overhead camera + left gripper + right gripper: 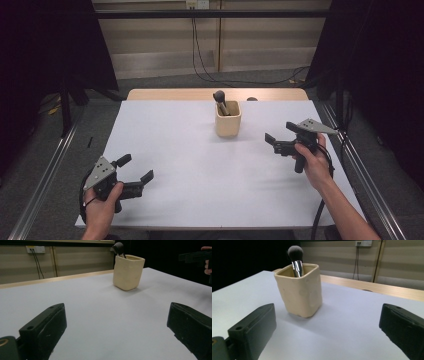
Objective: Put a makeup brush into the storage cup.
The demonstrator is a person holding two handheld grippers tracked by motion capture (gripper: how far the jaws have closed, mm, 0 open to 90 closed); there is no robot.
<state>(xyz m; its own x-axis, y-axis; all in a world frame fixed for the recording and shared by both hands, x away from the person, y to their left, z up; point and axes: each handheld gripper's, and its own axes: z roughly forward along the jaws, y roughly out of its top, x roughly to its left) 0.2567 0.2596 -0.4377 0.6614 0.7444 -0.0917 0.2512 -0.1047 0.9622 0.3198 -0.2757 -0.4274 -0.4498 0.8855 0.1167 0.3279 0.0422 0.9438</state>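
A white table (200,170) takes up the middle of a dim room, with black drapes at both sides, a pale panelled wall behind and cables hanging from a wall socket (197,4) down to the grey floor.

Nearest the person, the left gripper (136,168) sits over the front left corner of the table, gripped in the left hand (102,207). Its jaws stand wide apart and hold nothing; in the left gripper view bare tabletop lies between them, and they touch no object.

Further in and to the right, the right gripper (280,135) is held in the right hand (312,162) above the table's right side, aimed toward the centre. Its jaws are also spread wide and empty, with open surface between them in the right gripper view.

Beyond both, toward the back of the table, stands a cream square cup (300,292), upright and well apart from either gripper. A makeup brush (295,257) with a dark bristle head and shiny metal ferrule stands in it, leaning against the rim, head up above the cup's edge.

Behind the cup a strip of light wooden edge (165,94) runs along the table's far side.
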